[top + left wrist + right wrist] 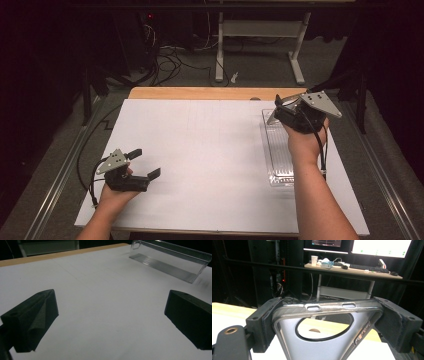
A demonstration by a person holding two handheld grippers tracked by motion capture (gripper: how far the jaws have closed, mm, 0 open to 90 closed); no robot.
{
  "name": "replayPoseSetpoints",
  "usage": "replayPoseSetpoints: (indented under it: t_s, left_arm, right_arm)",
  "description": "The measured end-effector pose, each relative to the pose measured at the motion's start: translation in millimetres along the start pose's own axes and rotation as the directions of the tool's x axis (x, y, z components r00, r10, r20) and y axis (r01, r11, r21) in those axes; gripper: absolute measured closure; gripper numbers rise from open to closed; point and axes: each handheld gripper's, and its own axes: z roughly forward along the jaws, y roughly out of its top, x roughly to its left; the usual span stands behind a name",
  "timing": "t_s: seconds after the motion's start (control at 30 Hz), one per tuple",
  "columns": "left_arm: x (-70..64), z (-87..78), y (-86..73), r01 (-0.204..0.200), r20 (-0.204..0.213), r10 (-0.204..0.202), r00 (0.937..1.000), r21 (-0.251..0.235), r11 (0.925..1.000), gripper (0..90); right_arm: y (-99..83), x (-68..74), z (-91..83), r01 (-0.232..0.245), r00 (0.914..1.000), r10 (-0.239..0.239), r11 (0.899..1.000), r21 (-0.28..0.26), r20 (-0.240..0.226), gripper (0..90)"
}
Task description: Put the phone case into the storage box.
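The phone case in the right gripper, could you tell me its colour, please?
The phone case is clear with a black ring; right gripper view.

My table shows its wooden top along the far edge, and a big white sheet lies flat over nearly all the rest. A clear plastic tray rests on the sheet along its right edge.

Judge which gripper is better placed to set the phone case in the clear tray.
Right. The right gripper already clamps the phone case above the clear tray; the left gripper is open, far across the table.
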Motion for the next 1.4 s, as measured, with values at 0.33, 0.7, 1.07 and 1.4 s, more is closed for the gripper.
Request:
replayPoseSetpoints:
  t_s: [0.33,0.7,1.07,1.4]
  left_arm:
    - [0.4,0.0,-0.3,0.001,0.003,-0.001,1.0,0.0,1.0,0.2]
    - [1.0,0.1,-1.1,0.005,0.004,-0.005,1.0,0.002,1.0,0.2]
    - [0.9,-0.2,-1.2,0.005,0.004,-0.005,1.0,0.002,1.0,0.2]
    - [1.2,-0.7,-1.0,0.007,0.005,-0.007,1.0,-0.001,1.0,0.2]
  right_arm:
    - [-2.6,-0.7,18.9,0.0,0.9996,-0.001,0.999,0.041,0.028,13.8]
    - [-8.0,-2.6,32.9,-0.008,0.9989,0.005,0.998,0.065,0.047,13.8]
    - [-18.9,0.8,43.5,-0.025,0.9981,0.019,0.995,0.092,0.059,13.8]
    - [-25.0,-1.6,55.3,-0.051,0.9957,0.041,0.99,0.13,0.083,13.7]
